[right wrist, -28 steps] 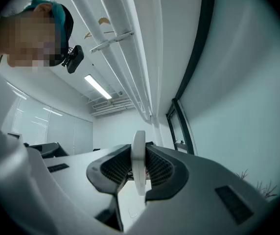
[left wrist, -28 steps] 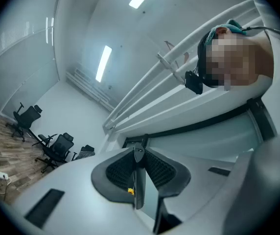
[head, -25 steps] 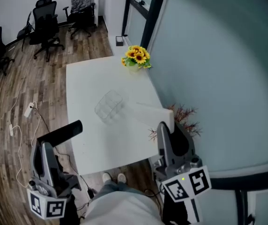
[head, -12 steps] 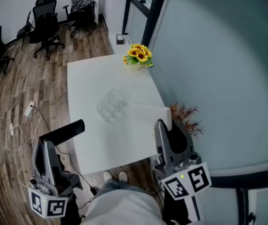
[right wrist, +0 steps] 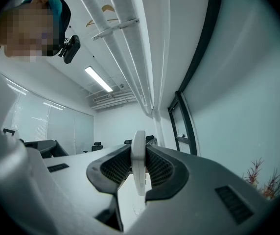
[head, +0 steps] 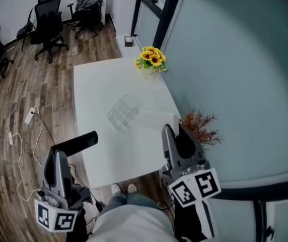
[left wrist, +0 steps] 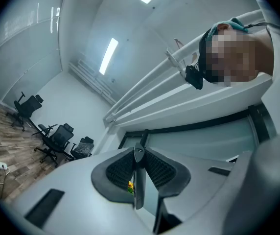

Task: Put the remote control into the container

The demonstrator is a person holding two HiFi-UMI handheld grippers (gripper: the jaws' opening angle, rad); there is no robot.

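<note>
Clamping a black remote, the left claw hangs beside the desk; the right claw grips a white remote.

The clear container is so faint on the table that I can't count its compartments. The left gripper clamps a black remote, and the right gripper clamps a white slab. Any buttons on either are too small to see. The right gripper's lower end runs off the bottom edge.
</note>
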